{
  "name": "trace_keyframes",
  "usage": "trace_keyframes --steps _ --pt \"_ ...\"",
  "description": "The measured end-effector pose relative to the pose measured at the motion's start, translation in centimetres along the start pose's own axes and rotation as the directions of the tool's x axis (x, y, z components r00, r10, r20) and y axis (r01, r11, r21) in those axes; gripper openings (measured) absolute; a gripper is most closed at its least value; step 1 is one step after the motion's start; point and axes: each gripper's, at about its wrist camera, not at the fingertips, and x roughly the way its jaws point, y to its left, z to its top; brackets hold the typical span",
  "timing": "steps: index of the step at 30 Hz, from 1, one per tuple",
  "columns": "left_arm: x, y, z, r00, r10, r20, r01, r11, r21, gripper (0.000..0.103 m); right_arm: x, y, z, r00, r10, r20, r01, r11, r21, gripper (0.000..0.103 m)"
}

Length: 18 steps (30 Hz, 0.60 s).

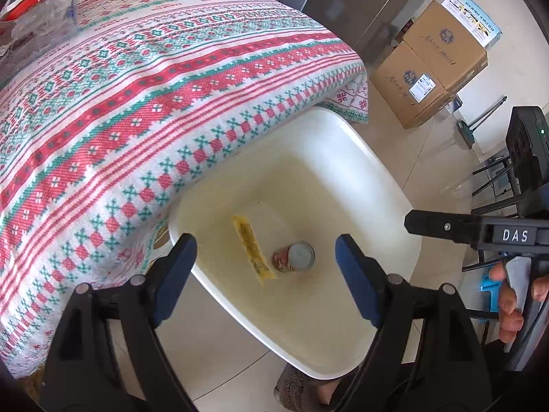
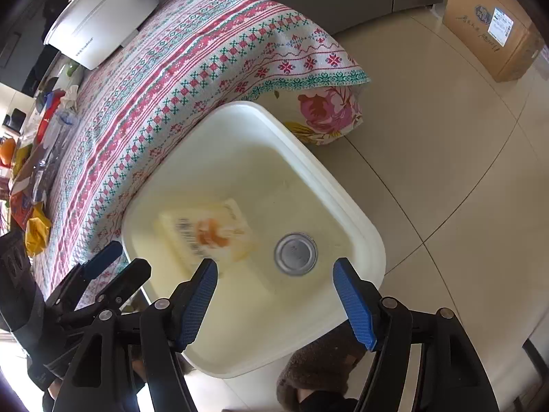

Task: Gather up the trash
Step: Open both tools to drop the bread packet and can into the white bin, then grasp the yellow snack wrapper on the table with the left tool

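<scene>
Blue fingers spread, can, wrapper, white bin

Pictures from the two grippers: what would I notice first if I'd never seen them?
Probably the big white tub on the floor beside the table, with a tin can and a yellow wrapper lying in its bottom. Next, the bright red, green and white tablecloth draped over the table. Both pairs of blue-padded jaws hang open above the tub, holding nothing.

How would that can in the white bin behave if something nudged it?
The can stands upright on the bottom of the bin, so a light nudge would probably just slide it. Its round metal body looks rigid; tipped over, it would likely roll. It sits beside a flat packet that might stop it.
</scene>
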Motion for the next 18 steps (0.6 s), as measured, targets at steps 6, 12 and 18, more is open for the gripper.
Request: trace_keyframes --steps 6,12,18 --pt "-1.4 1.3 -0.3 1.000 0.009 0.007 -0.009 1.000 -0.008 0.083 -0.6 -0.2 0.3 1.000 0.002 0.009 -0.003 1.000 0.029 0.073" --pt "-3.1 2.5 -0.2 1.000 0.025 0.005 -0.025 1.000 -0.001 0.085 -0.9 0.8 0.7 1.000 -0.006 0.020 0.006 1.000 0.021 0.075" --pt "-6.1 2.6 -0.2 0.997 0.075 0.027 -0.077 0.995 0.056 0.102 -2.2 3.9 1.5 0.998 0.004 0.064 -0.003 1.000 -0.016 0.080"
